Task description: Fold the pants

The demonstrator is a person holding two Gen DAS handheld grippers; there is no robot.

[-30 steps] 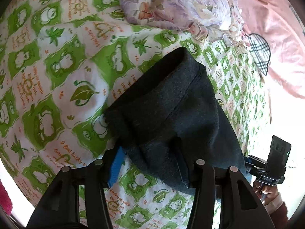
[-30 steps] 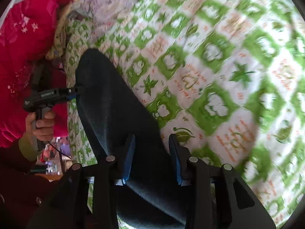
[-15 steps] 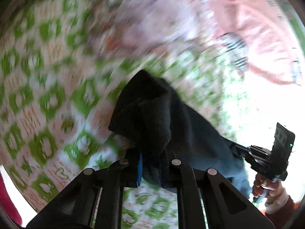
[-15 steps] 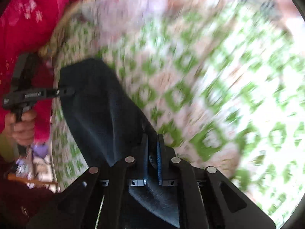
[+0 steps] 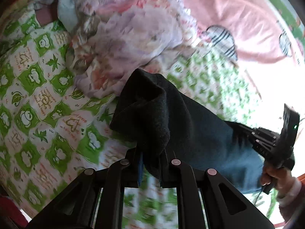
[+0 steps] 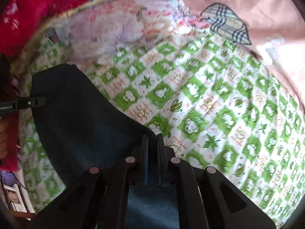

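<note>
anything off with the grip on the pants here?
Slightly. The left gripper clamps a bunched wad of the dark pants, edge crumpled over its fingers. The right gripper pinches a flat edge. Nothing torn.

- The pants [image 5: 190, 126] are seen as a thick, matt dark cloth with a fuzzy, fleece-like nap; a smoother bluish face is shown lower down.
- The bedsheet [image 6: 219, 114] is seen as thin printed cotton-like cloth, matt and finely creased.
- The floral quilt [image 5: 133, 47] is seen as soft, rumpled cloth with a faint sheen.
- The pink blanket [image 5: 238, 19] is seen as smooth, matt cloth with a plaid cloth patch sewn on.
- The red cover [image 6: 28, 15] is seen as printed cloth.
- The left gripper [image 5: 151, 164] and right gripper [image 6: 152, 152] are seen as matt black plastic, with dull metal rivets and blue rubbery-looking pads.
</note>
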